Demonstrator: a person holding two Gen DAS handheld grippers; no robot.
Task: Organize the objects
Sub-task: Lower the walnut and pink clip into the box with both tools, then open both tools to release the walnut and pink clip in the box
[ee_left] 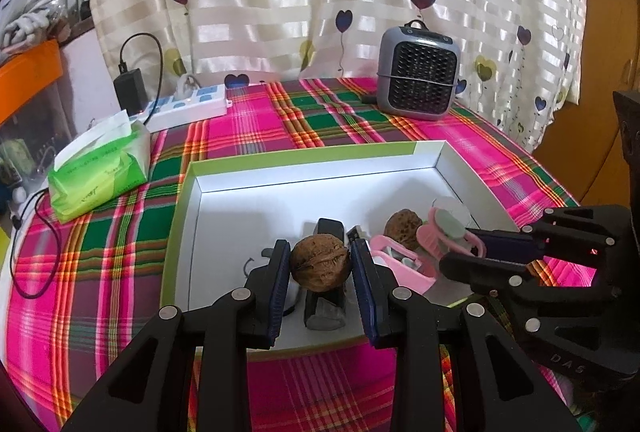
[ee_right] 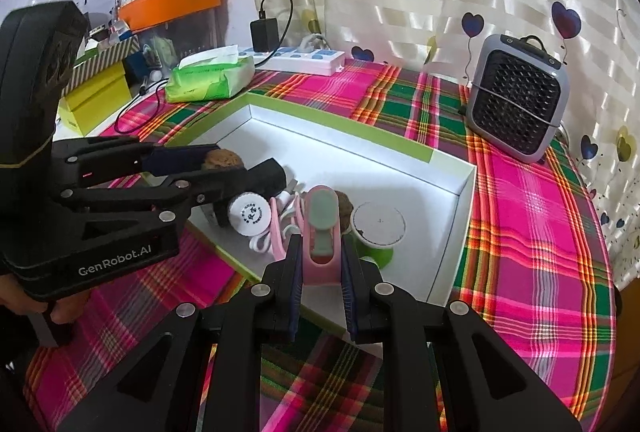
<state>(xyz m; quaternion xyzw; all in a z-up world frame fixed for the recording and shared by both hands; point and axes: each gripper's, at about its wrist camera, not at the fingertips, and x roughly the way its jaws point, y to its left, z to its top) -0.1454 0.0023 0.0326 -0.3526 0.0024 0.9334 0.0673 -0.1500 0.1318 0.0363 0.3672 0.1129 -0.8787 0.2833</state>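
My left gripper (ee_left: 320,252) is shut on a brown walnut (ee_left: 320,268) and holds it above the near part of a white box with a green rim (ee_left: 304,156). My right gripper (ee_right: 322,244) is shut on a pink clip with a grey-green pad (ee_right: 320,224), over the same box. In the box lie a second walnut (ee_left: 403,228), a black object (ee_left: 330,232), a white round cap (ee_right: 250,214), a pink cord (ee_right: 276,232) and a round white-topped piece on a green base (ee_right: 378,228). Each gripper shows in the other's view: the right gripper (ee_left: 468,244), the left gripper (ee_right: 244,168).
The box sits on a pink and green plaid cloth (ee_left: 100,272). A grey fan heater (ee_left: 418,80) stands at the back right, a green tissue pack (ee_left: 100,172) at the left, and a white power strip (ee_left: 188,106) with a black charger behind it. A hand (ee_right: 24,306) holds the left gripper.
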